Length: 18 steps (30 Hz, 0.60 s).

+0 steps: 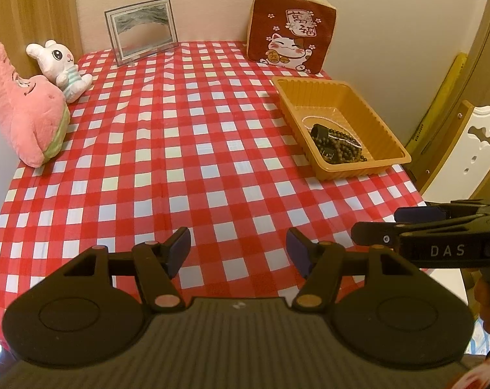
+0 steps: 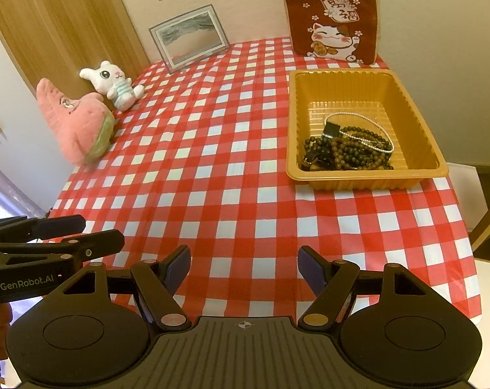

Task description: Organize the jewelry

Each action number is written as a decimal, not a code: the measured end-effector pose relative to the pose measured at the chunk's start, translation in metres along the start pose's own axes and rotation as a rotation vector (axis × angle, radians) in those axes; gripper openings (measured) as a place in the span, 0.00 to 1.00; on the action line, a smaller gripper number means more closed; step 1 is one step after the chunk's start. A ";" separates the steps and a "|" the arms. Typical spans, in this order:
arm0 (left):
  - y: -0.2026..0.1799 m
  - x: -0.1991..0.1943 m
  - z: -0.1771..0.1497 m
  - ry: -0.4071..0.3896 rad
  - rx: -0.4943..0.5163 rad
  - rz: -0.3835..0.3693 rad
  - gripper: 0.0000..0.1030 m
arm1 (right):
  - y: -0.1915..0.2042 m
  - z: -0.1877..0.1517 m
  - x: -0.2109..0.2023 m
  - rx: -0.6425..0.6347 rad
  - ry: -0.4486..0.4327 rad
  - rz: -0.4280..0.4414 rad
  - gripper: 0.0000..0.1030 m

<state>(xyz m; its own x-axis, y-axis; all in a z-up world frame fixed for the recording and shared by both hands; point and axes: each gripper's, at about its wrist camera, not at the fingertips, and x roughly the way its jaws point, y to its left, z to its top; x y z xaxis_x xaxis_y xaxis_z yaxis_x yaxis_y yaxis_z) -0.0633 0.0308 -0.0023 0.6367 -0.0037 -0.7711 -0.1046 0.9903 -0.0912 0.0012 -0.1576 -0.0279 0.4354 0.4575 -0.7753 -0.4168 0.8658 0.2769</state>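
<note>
The surface (image 2: 232, 168) is the biggest thing here, a broad rectangle under a thin red-and-white checked cloth that shows faint fold creases and hangs over the near edge.

Next in size, at about one o'clock in the right wrist view, a square maroon cushion (image 2: 334, 16) with a printed beckoning cat leans upright against the wall. At nine o'clock a fuzzy pink plush (image 2: 71, 120), star-pointed with a green band, rests just beside a smaller white bunny plush (image 2: 113, 84) in a striped top.

At two to three o'clock sits the tray (image 2: 364, 180), a rectangular tub of glossy amber plastic with ribbed, sloping walls and a rolled rim. At eleven o'clock a clear-framed sand picture (image 2: 189, 35) stands tilted back near the wall.

The jewelry (image 2: 348, 147) lies heaped in the tray's near part: round dark brown bead strands tangled together, a thin pale beaded chain looped over them, and a small black boxy piece on top.

The left gripper (image 1: 238, 251) and right gripper (image 2: 244, 269) hover low over the cloth's near edge, side by side. Both sets of matte black fingers with dark blue pads stand spread apart, nothing between them, well apart from the tray.
</note>
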 end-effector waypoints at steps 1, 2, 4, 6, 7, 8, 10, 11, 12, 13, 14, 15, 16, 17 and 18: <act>0.000 0.000 0.000 -0.001 0.001 0.000 0.61 | 0.000 0.000 0.000 0.000 0.000 0.000 0.71; 0.000 0.000 0.000 -0.001 0.002 0.000 0.61 | 0.000 0.000 -0.001 -0.001 0.000 0.001 0.71; -0.001 -0.001 0.001 -0.002 0.001 0.001 0.61 | 0.000 0.001 -0.001 -0.001 0.000 0.001 0.71; -0.001 -0.001 0.002 -0.003 0.001 0.001 0.61 | 0.000 0.001 -0.002 -0.001 -0.001 0.001 0.71; -0.001 -0.001 0.001 -0.002 0.001 0.001 0.61 | 0.000 0.001 -0.002 -0.001 -0.001 0.001 0.71; -0.001 -0.001 0.002 -0.003 0.001 0.001 0.61 | 0.000 0.001 -0.002 -0.001 -0.001 0.000 0.71; -0.001 -0.001 0.001 -0.002 0.002 0.001 0.61 | 0.000 0.001 -0.002 -0.001 -0.001 0.001 0.71; -0.001 -0.001 0.001 -0.002 0.002 0.000 0.61 | 0.000 0.001 -0.002 -0.002 -0.001 0.001 0.71; -0.001 -0.001 0.002 -0.002 0.001 0.000 0.61 | 0.000 0.001 -0.002 -0.001 -0.001 0.001 0.71; -0.001 -0.001 0.002 -0.002 0.002 0.000 0.61 | 0.000 0.001 -0.002 -0.001 -0.001 0.001 0.71; -0.001 -0.001 0.001 -0.002 0.002 0.000 0.61 | 0.000 0.001 -0.002 -0.001 -0.002 0.001 0.71; -0.001 -0.001 0.001 -0.003 0.002 0.000 0.61 | 0.001 0.002 -0.002 -0.001 -0.001 0.001 0.71; -0.001 -0.002 0.001 -0.003 0.002 0.000 0.61 | 0.001 0.002 -0.002 -0.001 -0.001 0.001 0.71; -0.001 -0.001 0.001 -0.003 0.002 0.000 0.61 | 0.001 0.001 -0.002 -0.001 -0.002 0.001 0.71; -0.001 -0.001 0.001 -0.004 0.002 0.000 0.61 | 0.000 0.002 -0.002 -0.002 -0.002 0.001 0.71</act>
<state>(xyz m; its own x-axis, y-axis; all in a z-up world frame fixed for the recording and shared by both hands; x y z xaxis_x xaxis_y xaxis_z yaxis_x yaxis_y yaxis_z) -0.0635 0.0302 -0.0006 0.6395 -0.0031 -0.7688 -0.1032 0.9906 -0.0899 0.0018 -0.1581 -0.0247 0.4367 0.4587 -0.7739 -0.4186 0.8650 0.2766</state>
